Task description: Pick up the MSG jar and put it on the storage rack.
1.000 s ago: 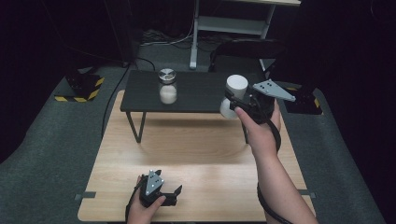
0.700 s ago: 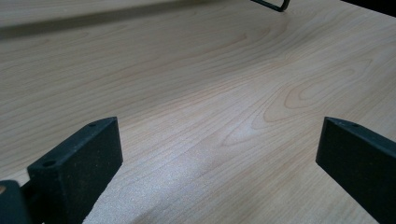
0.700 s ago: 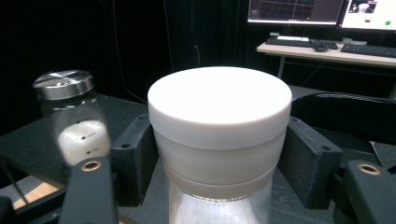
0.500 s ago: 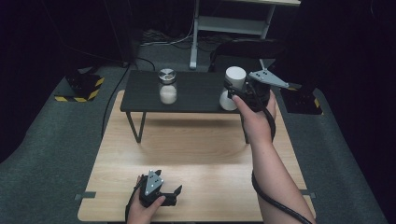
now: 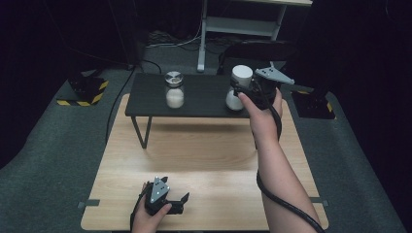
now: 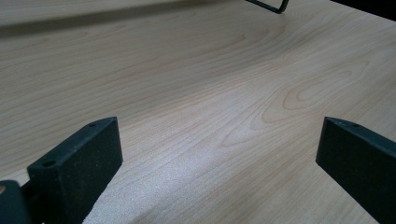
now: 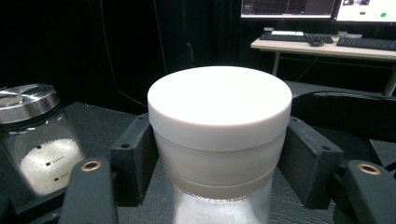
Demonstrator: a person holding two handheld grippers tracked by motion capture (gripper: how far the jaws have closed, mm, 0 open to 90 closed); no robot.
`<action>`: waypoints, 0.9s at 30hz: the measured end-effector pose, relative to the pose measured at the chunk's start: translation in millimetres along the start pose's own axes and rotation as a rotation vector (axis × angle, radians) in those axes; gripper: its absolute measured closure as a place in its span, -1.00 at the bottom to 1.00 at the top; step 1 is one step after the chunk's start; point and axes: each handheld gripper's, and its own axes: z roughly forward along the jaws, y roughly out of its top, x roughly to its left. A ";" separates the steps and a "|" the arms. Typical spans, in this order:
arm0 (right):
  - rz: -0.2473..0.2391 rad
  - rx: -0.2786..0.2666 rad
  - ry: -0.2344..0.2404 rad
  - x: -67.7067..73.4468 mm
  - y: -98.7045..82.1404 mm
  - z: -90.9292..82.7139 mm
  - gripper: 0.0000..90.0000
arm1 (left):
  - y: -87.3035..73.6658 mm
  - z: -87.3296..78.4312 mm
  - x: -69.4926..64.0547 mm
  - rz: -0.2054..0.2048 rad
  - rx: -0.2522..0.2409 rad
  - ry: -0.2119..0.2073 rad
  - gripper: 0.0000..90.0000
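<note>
On the dark raised shelf (image 5: 194, 104) at the far side of the wooden table (image 5: 204, 160), a glass jar with a metal lid (image 5: 174, 90) stands well to the left of the white-lidded jar (image 5: 239, 87), with bare shelf between them. The white-lidded jar stands upright near the shelf's right end. The right gripper (image 5: 243, 92) has its jaws clamped on the jar's sides just below the lid. The left gripper (image 5: 177, 203) rests by the table's near edge, jaws wide apart and holding nothing.
</note>
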 end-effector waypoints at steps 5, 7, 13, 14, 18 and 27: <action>-0.004 0.001 -0.001 0.0 -2.0 6.1 -0.25 | -0.3 -0.1 0.2 -0.001 -0.001 -0.003 -0.99; -0.006 -0.001 -0.003 0.2 -2.3 7.0 -0.25 | -0.2 0.0 0.5 -0.002 -0.001 -0.002 -0.99; -0.008 -0.008 -0.002 -0.4 -3.4 11.7 -0.25 | 0.0 0.0 1.7 -0.009 0.000 -0.006 -0.99; -0.007 -0.008 -0.002 -0.6 -3.2 12.0 -0.25 | -0.1 0.0 1.9 -0.009 0.000 -0.007 -0.99; -0.002 -0.009 -0.002 -1.2 -2.7 12.6 -0.25 | 0.0 -0.2 2.3 -0.010 0.001 -0.007 -0.99; 0.006 -0.007 -0.004 -3.1 -3.8 14.8 -0.25 | 0.4 -0.1 2.9 -0.012 0.002 -0.009 -0.99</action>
